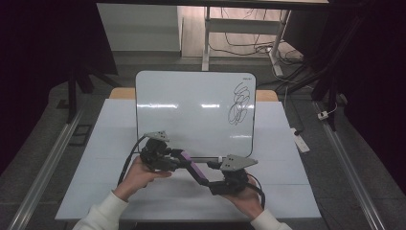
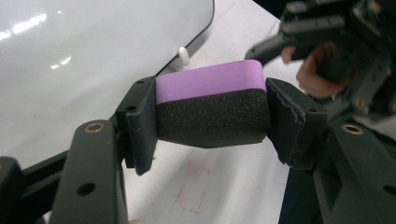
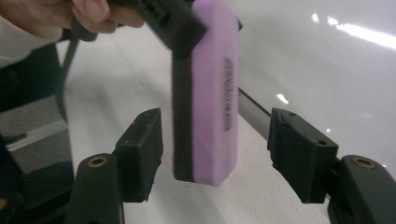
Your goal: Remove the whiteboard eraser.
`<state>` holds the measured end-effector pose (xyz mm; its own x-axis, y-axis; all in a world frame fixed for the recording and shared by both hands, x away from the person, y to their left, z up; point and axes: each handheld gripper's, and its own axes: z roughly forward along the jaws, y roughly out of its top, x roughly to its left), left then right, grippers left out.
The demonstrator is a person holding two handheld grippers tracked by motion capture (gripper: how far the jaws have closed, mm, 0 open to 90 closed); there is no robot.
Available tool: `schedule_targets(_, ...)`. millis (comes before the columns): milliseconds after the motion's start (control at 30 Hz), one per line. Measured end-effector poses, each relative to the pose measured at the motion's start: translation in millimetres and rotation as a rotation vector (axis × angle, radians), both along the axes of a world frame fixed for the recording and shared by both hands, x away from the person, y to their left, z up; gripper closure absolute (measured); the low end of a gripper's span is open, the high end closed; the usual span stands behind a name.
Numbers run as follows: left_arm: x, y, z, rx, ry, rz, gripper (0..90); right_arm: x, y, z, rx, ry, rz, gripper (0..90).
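Observation:
A purple eraser [image 1: 191, 166] with a black foam underside hangs just above the white table [image 1: 119, 143], near the front edge of a whiteboard [image 1: 191, 110]. My left gripper [image 1: 184, 160] is shut on its two ends; in the left gripper view the eraser [image 2: 210, 107] sits squeezed between the pads. My right gripper [image 1: 207, 180] comes in from the right, open. In the right gripper view the eraser [image 3: 210, 93] hangs upright between the spread jaws of that gripper [image 3: 217, 144], touching neither pad. A black scribble [image 1: 238, 103] marks the board's upper right.
A thin dark stick with a white tip [image 1: 219, 159] lies along the whiteboard's front edge. A faint red rectangle outline [image 2: 191, 186] is drawn on the table below the eraser. A white power strip [image 1: 301, 141] lies on the floor to the right. Desk legs and cables stand beyond the table.

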<state>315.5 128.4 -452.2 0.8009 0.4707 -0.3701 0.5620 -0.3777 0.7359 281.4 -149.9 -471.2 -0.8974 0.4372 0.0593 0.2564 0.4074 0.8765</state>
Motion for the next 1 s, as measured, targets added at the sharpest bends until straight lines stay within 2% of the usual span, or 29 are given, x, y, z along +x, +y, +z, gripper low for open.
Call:
schedule_targets(67,-0.7,1.4,0.4,0.003,-0.007,-0.010,39.0,5.1,-5.9,1.2,0.023,0.040,0.018,33.0)
schedule_targets(333,-3.7,2.6,1.5,0.006,-0.035,-0.059,39.0,13.3,-12.8,0.1,0.047,0.096,0.053,30.7)
schedule_targets(567,-8.6,-2.0,2.1,0.001,-0.064,-0.117,39.0,13.9,-9.5,-0.7,0.022,0.115,0.094,28.2)
schedule_targets(767,-10.3,-5.8,1.4,-0.004,-0.060,-0.164,39.0,15.1,-7.6,-2.5,0.013,0.134,0.136,27.0)
schedule_targets(1000,-13.5,-10.6,1.0,-0.006,-0.064,-0.222,39.0,18.0,-5.8,-5.2,0.041,0.196,0.206,26.5)
